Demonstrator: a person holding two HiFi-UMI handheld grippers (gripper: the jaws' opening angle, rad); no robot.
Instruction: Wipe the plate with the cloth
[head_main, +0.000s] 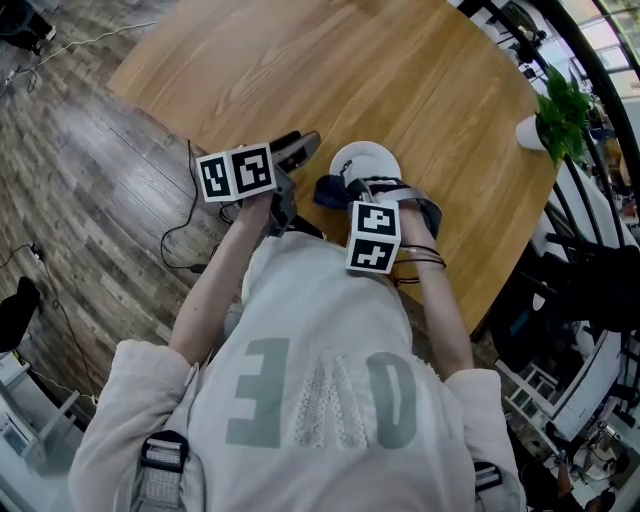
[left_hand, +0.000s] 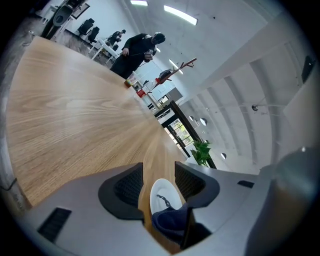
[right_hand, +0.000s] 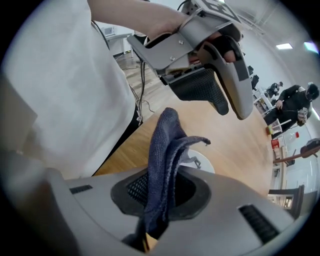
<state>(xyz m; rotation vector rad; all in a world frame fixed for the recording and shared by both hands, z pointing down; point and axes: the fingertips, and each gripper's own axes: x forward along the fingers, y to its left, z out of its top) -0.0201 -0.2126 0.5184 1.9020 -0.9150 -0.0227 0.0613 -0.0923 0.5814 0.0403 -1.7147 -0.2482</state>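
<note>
From the head view, I see the white plate (head_main: 366, 158) lying flat on the wooden worktop (head_main: 350, 70), near my edge, I think so both arms can reach it. The left hand-held gripper (head_main: 298, 148) is beside the plate. The right hand-held gripper (head_main: 350, 188) has the dark blue cloth (head_main: 328, 191) just at the plate's rim. The cubes show only black-and-white squares, no words. The shirt has big grey letters I can't read for sure. In the left gripper view, the jaws are spread with nothing pinched, and the plate sits further off between them. In the right gripper view, the jaws pinch one end of the cloth, and the loose end sticks up, free to rub the plate, I guess.
</note>
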